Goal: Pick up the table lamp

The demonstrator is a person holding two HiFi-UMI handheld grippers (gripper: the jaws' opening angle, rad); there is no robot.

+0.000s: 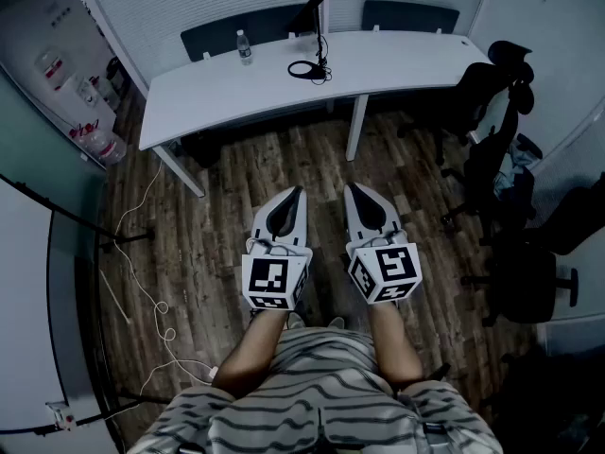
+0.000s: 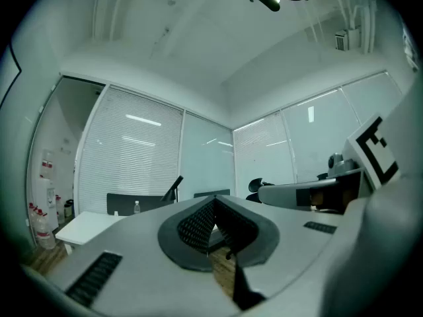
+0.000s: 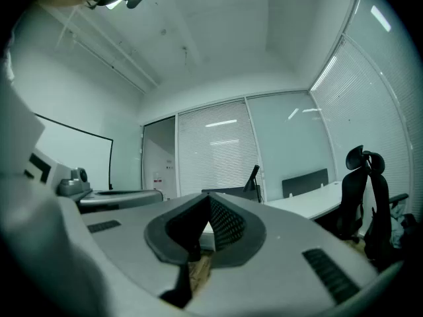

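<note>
Over the wood floor [image 1: 227,187], well short of the white desk [image 1: 406,64] | left gripper [image 1: 297,193] and right gripper [image 1: 354,189] are held level, jaws of both pressed together, nothing gripped | black table lamp [image 1: 320,38] stands untouched near the desk's far edge, beside a water bottle [image 1: 245,47] | progress: none; approach, grasp and lift judged outstanding.

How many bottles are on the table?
1: a bottle near the far edge of the table, left of the lamp in the head view. The whole tabletop shows.
</note>
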